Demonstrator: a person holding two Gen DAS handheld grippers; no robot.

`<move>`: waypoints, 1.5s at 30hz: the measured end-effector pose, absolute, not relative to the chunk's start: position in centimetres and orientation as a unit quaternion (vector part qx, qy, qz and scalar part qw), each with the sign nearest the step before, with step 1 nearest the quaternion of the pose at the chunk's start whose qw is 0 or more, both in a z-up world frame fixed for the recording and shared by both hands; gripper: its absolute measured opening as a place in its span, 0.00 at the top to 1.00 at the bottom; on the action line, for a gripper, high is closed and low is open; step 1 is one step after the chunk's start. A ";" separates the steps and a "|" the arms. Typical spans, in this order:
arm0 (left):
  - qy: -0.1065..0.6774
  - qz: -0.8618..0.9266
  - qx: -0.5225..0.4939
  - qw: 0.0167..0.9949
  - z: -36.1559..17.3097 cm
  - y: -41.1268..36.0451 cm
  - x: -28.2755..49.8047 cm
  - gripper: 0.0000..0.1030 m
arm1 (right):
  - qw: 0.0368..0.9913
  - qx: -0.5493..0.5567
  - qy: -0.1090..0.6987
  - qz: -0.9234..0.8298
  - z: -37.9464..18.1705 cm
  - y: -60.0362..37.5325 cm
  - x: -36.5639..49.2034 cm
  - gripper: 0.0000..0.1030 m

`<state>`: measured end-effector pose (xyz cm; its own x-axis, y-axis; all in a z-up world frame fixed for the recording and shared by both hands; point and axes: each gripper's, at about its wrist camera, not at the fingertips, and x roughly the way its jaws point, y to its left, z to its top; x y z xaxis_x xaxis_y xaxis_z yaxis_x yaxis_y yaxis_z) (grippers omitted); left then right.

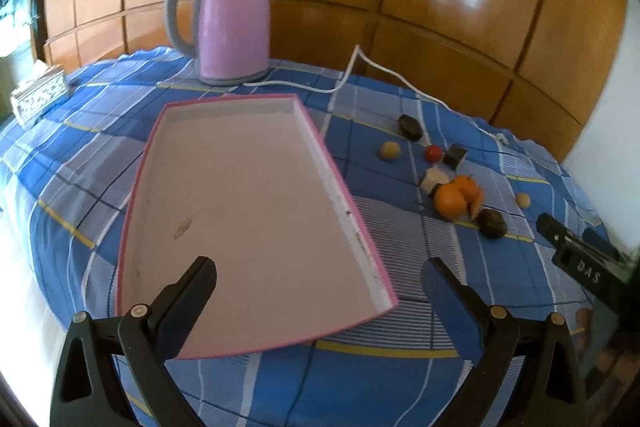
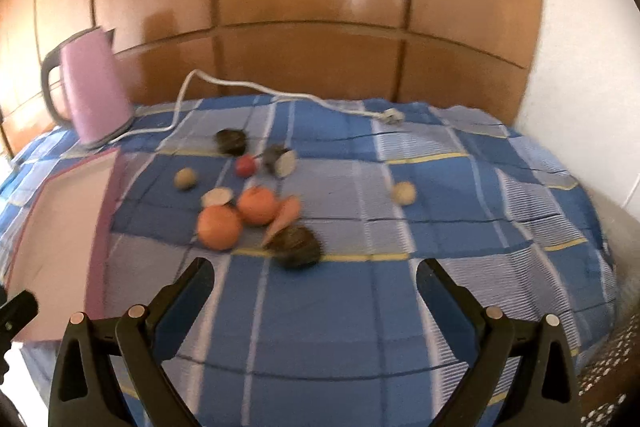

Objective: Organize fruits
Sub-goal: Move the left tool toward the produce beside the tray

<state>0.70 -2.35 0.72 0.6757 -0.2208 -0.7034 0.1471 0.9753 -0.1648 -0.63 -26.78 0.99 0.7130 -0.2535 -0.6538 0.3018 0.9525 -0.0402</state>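
Observation:
A shallow pink-rimmed box [image 1: 248,211] lies empty on the blue checked cloth; its edge shows at the left of the right wrist view [image 2: 60,227]. Fruits lie scattered to its right: two oranges [image 2: 219,227] [image 1: 452,201], a dark avocado [image 2: 296,245] [image 1: 492,223], a carrot piece [image 2: 286,215], a red tomato [image 2: 246,166] [image 1: 433,153], pale round fruits [image 2: 404,193] [image 2: 185,179], and dark cut pieces [image 2: 280,159]. My left gripper [image 1: 320,279] is open over the box's near end. My right gripper [image 2: 316,279] is open, just short of the avocado, and shows in the left wrist view [image 1: 580,259].
A pink electric kettle [image 1: 232,23] stands at the back of the table, its white cord [image 1: 384,75] trailing right to a plug [image 2: 394,117]. A patterned tissue box [image 1: 38,95] sits at the far left. Wooden panels [image 2: 320,7] stand behind the table.

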 end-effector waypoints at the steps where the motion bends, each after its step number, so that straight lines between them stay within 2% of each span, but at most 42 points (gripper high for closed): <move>1: 0.390 -0.105 -0.045 0.914 0.8 -2.6 0.7 0.00 | 0.925 0.032 0.344 -0.156 1.1 -27.1 -0.7 0.00; 8: 0.389 -0.110 -0.044 0.914 1.0 -3.0 0.7 0.00 | 0.919 -0.006 0.344 -0.191 2.0 -28.5 0.9 0.00; 14: 0.367 -0.105 -0.043 0.923 1.6 -3.0 0.4 0.00 | 0.927 0.004 0.321 -0.194 3.2 -29.2 0.6 0.00; 19: 0.377 -0.117 -0.043 0.918 1.4 -3.3 0.7 0.00 | 0.928 0.010 0.320 -0.191 3.2 -29.2 0.5 0.00; 45: 0.381 -0.140 -0.004 0.914 2.7 -6.5 2.2 0.00 | 0.919 0.035 0.351 -0.175 1.5 -30.2 0.6 0.00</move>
<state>2.23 -6.53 2.73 0.6706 -0.2595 -0.6949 0.2537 0.9606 -0.1139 0.60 -30.21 1.48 0.6921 -0.2975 -0.6577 0.3470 0.9360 -0.0582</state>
